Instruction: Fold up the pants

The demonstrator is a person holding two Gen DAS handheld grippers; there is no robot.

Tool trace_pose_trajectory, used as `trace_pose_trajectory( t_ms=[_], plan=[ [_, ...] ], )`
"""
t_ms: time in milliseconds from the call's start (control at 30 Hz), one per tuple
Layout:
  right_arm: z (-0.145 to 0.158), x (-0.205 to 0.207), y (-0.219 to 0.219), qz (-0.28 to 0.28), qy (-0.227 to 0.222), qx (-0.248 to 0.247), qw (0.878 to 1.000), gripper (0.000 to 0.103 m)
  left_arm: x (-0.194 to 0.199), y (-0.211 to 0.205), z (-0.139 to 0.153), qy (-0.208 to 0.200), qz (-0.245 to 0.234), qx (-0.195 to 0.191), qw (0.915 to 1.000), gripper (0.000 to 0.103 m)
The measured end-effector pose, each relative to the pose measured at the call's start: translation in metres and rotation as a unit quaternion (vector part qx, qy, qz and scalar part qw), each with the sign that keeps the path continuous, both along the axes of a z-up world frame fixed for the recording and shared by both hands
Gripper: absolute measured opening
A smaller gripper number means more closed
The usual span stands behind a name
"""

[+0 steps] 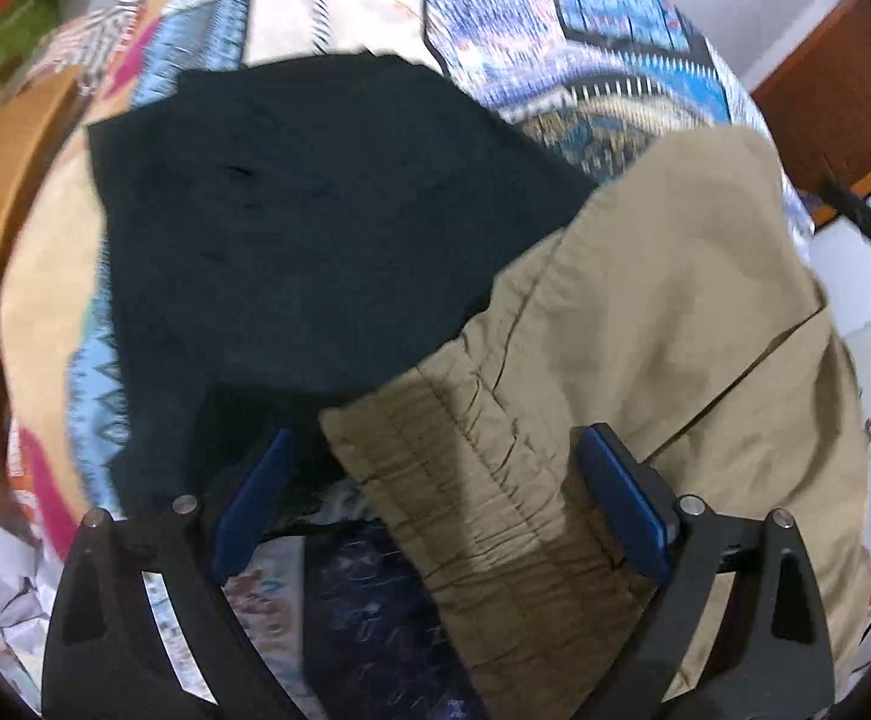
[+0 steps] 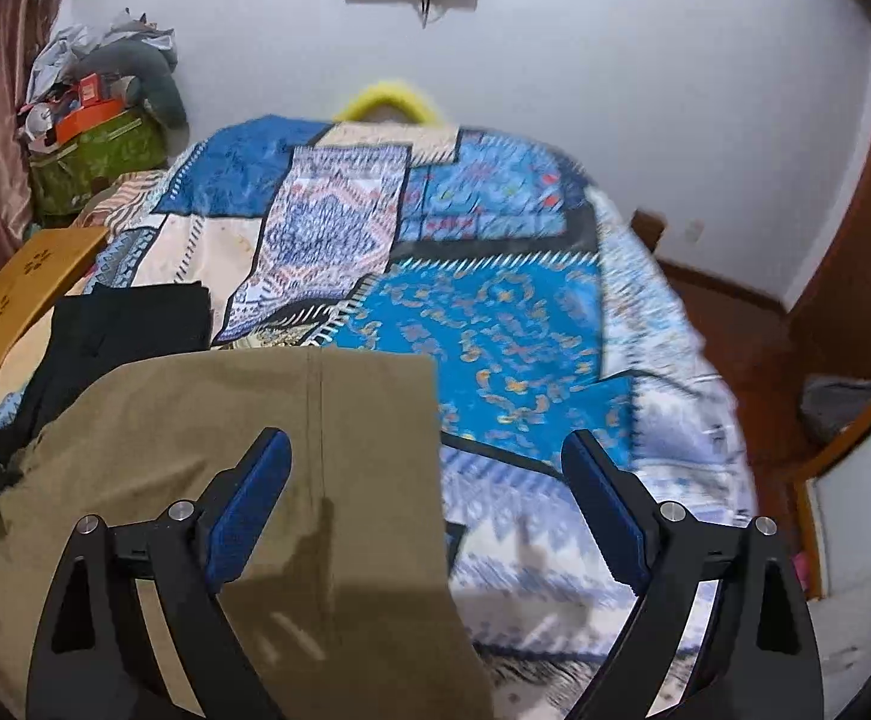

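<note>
Khaki pants (image 1: 645, 360) lie folded on the patterned bed, elastic waistband (image 1: 483, 480) nearest the left gripper. My left gripper (image 1: 435, 450) is open, its blue pads on either side of the waistband, above it. In the right wrist view the khaki pants (image 2: 267, 438) fill the lower left, a seam running down the middle. My right gripper (image 2: 426, 450) is open and empty above the pants' right edge.
A folded black garment (image 1: 315, 228) lies on the bed beside the khaki pants, also in the right wrist view (image 2: 129, 324). The blue patterned bedspread (image 2: 495, 330) covers the bed. A wooden board (image 2: 15, 294) is at the left. Clutter (image 2: 93, 120) sits in the far corner.
</note>
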State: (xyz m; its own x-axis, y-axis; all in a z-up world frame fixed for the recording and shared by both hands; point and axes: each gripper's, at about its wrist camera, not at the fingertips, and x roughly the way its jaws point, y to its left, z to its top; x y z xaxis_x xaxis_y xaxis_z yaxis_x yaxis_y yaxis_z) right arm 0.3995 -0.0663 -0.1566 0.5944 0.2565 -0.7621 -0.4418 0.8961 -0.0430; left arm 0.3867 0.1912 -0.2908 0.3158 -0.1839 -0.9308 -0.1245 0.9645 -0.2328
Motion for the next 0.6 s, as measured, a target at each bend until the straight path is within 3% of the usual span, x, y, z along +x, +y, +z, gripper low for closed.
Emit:
trace_pose_trajectory(
  t_ms=[133,233,300,333,400,433,600],
  plan=[
    [-0.016,0.021,0.009,0.008,0.016,-0.008,1.000,0.090,0.005,-0.005,-0.003,0.000,0.003,-0.022,0.9998,0.091],
    [-0.028,0.039,0.015,0.015,0.047,-0.003,0.999,0.084,0.007,-0.002,-0.003,0.002,0.014,-0.030,0.9995,0.085],
    [-0.034,0.045,0.018,0.019,0.063,0.006,0.998,0.069,0.006,-0.001,0.000,-0.005,0.017,-0.022,0.9996,0.079],
    [-0.036,0.047,0.019,0.019,0.067,0.011,0.997,0.067,0.006,0.000,0.002,-0.009,0.019,-0.016,0.9997,0.073],
    [-0.040,0.047,0.022,0.027,0.081,0.020,0.996,0.048,0.005,0.004,0.006,-0.019,0.024,-0.006,0.9995,0.064],
    [-0.040,0.046,0.024,0.027,0.076,0.012,0.997,0.045,0.005,0.004,0.008,-0.022,0.027,0.005,0.9994,0.055],
    [-0.037,0.044,0.024,0.028,0.071,0.014,0.997,0.018,0.005,-0.003,0.007,-0.042,0.021,0.038,0.9982,0.052]
  ],
)
